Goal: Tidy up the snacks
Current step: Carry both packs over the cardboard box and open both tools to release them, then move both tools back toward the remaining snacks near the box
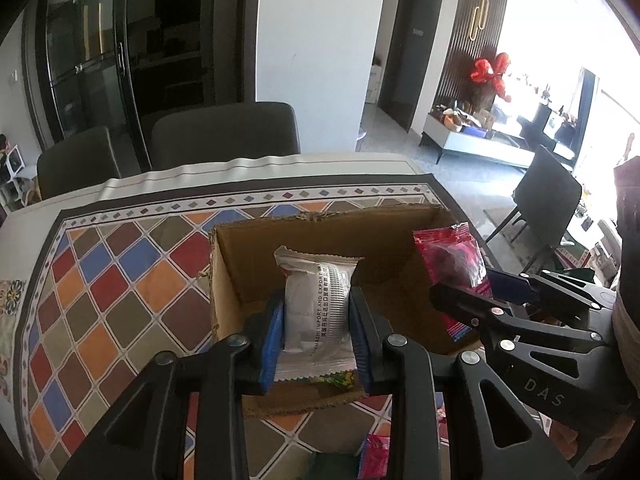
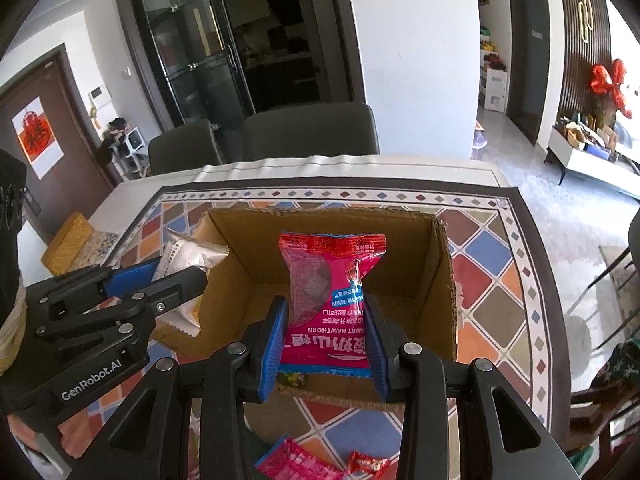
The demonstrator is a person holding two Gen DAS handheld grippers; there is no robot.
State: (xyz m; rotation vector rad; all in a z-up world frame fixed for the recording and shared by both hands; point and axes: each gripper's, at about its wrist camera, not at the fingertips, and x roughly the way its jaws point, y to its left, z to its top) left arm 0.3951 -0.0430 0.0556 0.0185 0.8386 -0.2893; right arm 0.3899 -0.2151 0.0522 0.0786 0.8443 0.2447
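Left wrist view: you are pinching the white-and-silver foil snack packet (image 1: 316, 304) in your left tool (image 1: 317, 340) above the open brown cardboard box (image 1: 256, 240) on the table, ready to drop it in. Your right tool (image 2: 326, 344) is clamping the pink hawthorn snack packet (image 2: 332, 292) over the same box.

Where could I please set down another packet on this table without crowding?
The tablecloth left of the box is bare, as is the strip right of it. The near edge is crowded: pink packets lie by a red one.
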